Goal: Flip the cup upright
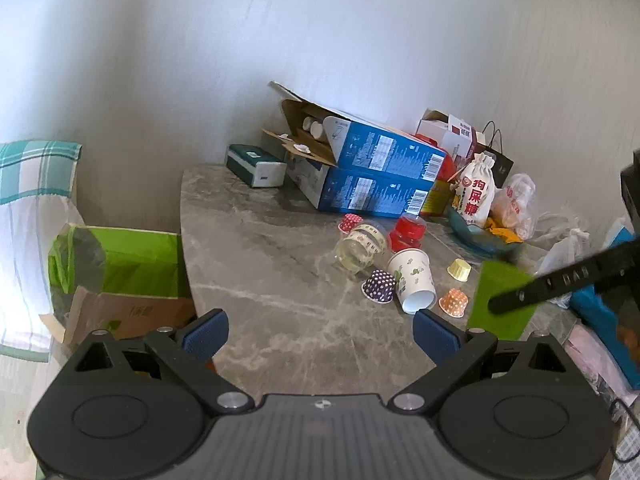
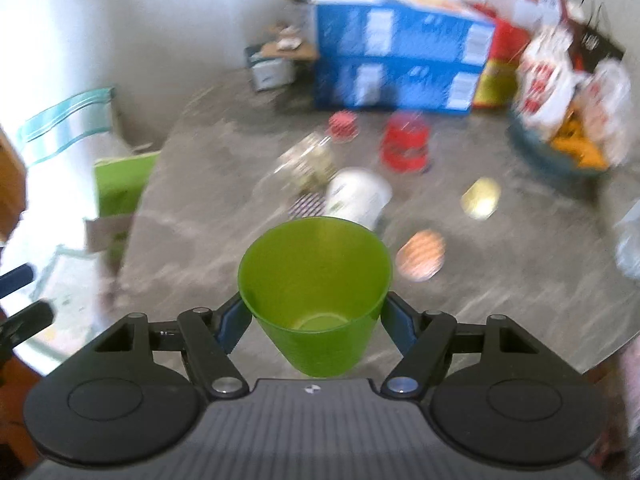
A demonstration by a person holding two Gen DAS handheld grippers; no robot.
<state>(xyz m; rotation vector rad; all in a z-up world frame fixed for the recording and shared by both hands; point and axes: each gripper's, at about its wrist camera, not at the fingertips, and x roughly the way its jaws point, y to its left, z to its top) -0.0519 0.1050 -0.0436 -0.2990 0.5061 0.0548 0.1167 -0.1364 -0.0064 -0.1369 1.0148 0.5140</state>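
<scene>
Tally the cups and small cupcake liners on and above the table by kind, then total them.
Green plastic cup, held: 1
White paper cup, on its side: 1
Clear plastic cup, on its side: 1
Red cup: 1
Cupcake liners: 4
Total: 8

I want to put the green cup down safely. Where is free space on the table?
The bare marble between the table's left edge and the clear cup is free. It is crowded near the paper cup, small muffin cups and blue boxes.

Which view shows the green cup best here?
The right wrist view: the green cup fills the centre, mouth open to the camera, clamped by the right gripper. The left wrist view shows only its side at the right, partly behind a black strap.
</scene>
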